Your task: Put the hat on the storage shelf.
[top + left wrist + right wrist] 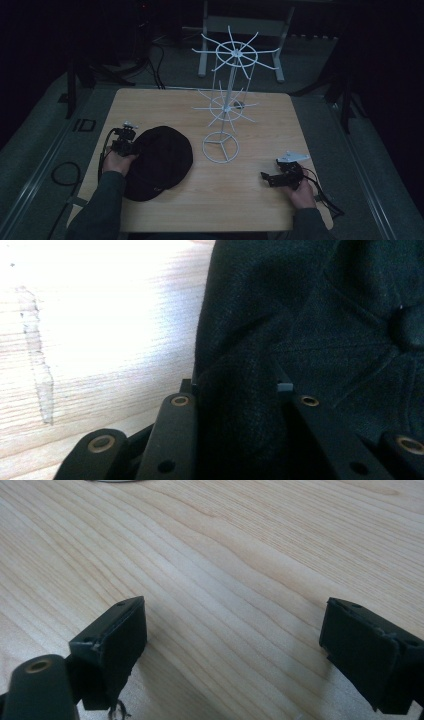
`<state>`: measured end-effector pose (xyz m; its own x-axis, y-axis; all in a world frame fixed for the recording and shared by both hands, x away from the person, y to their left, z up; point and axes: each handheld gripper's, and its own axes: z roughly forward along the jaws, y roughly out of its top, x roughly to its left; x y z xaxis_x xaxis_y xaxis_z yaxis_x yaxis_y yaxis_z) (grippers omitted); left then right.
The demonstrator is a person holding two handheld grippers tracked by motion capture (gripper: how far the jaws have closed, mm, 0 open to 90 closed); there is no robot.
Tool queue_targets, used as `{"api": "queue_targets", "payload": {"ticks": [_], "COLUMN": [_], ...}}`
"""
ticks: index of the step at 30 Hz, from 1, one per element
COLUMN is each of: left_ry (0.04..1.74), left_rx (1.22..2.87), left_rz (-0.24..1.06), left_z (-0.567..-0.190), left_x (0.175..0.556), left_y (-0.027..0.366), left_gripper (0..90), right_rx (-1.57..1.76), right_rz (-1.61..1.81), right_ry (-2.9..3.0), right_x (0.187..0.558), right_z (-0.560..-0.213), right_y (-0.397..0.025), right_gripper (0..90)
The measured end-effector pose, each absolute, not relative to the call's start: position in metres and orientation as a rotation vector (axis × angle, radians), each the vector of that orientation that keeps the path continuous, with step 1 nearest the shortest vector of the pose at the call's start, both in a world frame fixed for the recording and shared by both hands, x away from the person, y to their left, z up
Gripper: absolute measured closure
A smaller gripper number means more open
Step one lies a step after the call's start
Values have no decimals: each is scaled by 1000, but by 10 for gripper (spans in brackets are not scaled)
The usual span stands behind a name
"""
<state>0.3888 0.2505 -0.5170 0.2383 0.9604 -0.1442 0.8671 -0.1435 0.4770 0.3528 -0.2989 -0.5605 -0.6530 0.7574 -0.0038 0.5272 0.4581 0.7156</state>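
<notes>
1. My left hand-held gripper is pinching the left edge of the black cap, which lies flat on the desk, left of the white wire rack.
2. My right hand-held gripper is wide open with nothing in it, low over bare wood.
3. I only have a small fold of cloth. If I lift fast, the cap might slip out and drop.
4. The floppy cap could sag and catch on a thin rack arm, and the light rack might tip.
5. My left jaw tips are buried in the cloth, so I can't see how deep the grip goes.
6. The room is dark, and I can't make out the cap's brim clearly.
</notes>
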Motion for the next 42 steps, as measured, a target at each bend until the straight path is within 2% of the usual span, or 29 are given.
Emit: {"api": "queue_targets", "payload": {"ticks": [10,21,42], "left_ry": [1605,1539,1489], "left_rx": [1959,1933,1871], "left_rz": [250,305,338], "left_z": [-498,-470,-444], "left_x": [380,372,360], "left_y": [256,254,260], "left_gripper": [760,758,755], "right_rx": [1093,1093,1094], "right_rz": [1005,1005,1004], "right_ry": [2390,2390,2390], "right_x": [353,353,353], "right_z": [-561,-561,-561], "right_y": [-299,-299,-299], "right_gripper": [115,115,115]}}
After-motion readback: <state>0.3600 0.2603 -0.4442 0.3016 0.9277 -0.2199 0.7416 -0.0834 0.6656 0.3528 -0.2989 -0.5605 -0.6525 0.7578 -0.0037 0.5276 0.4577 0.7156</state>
